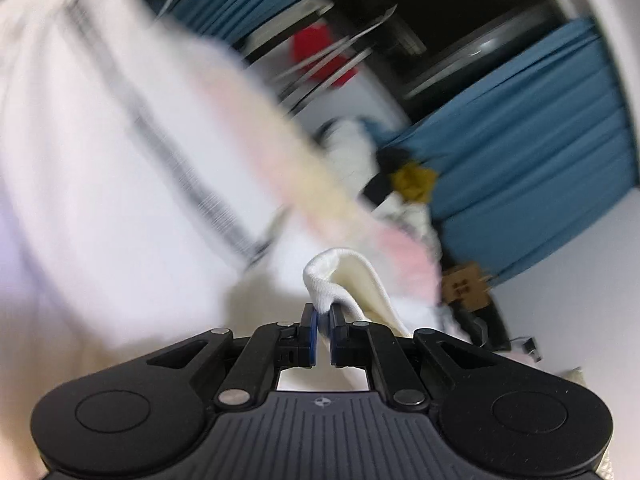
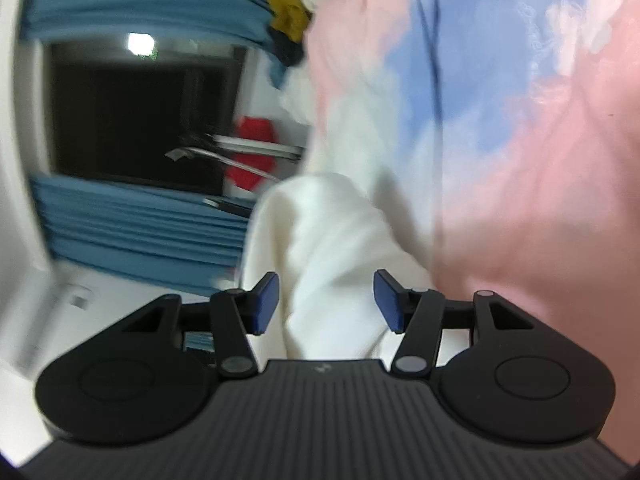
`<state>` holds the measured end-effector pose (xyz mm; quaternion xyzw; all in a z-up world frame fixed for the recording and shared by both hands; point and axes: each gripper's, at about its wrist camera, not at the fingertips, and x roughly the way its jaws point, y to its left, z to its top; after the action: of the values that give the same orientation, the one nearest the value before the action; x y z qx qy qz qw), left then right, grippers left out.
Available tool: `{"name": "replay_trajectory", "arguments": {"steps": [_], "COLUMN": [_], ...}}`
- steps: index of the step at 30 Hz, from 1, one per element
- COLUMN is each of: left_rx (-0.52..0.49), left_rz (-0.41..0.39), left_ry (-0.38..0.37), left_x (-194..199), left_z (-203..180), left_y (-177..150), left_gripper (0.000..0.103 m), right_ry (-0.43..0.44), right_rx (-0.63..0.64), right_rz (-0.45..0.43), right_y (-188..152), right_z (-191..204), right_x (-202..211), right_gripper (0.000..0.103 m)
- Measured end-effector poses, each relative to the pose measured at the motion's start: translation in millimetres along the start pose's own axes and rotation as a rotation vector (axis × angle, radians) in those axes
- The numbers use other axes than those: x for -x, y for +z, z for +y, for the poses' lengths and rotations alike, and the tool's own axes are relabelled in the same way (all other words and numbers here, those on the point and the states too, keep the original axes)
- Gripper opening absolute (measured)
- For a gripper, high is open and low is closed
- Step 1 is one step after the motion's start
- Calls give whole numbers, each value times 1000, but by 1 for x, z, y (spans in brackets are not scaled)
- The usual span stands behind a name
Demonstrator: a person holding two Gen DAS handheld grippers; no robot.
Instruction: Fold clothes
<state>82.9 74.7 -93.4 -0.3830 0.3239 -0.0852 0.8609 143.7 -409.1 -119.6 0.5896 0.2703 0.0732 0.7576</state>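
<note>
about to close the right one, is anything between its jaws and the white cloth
Nothing visible: the white cloth already lies in the gap of the open right gripper, with no other object between. The left gripper is shut on its hem.

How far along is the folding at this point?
Early. No finished fold shows in either view. In hand: the left gripper is shut on a white fabric edge; the right gripper stands open around white cloth, not pinching. Left: the pastel garment and the clothes heap.
</note>
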Motion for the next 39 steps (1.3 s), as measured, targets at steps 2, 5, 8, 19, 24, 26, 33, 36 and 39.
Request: {"name": "replay_trajectory", "arguments": {"steps": [2,5,8,19,24,26,33,36,39], "left_rx": [-16,-100,-217,-846,-1169,-1284,-1547,-1568,-1436], "left_rz": [50,81,47,25,156,138,91,157,157], "left_ry": [12,25,51,25,97,154,137,145,83], "left_x": [-7,-7,7,12,-37,-58,-97,-129,-132], "left_z": [10,10,-7,-132,-155,-162,-186,-187,-192], "left_y": [-5,-7,-7,-73,-109,-117,-142,-145,-122], "left_gripper": [8,16,42,65,66,68,73,48,21], "right_ry": [-85,-177,-227,-301,-291,-287,-280,-282,-290], "right_rx": [55,128,191,322,299,286,259,266,301], "right_rz": [-10,1,4,5,13,16,16,12,3], "right_y": [-2,-5,-14,-27,-25,-24,-24,-23,-24], "right_z": [2,6,5,9,7,6,4,5,8], "right_x": [-2,-10,-11,-10,-8,-8,-8,-8,-8], "right_gripper": [55,55,55,56,56,56,56,56,56]}}
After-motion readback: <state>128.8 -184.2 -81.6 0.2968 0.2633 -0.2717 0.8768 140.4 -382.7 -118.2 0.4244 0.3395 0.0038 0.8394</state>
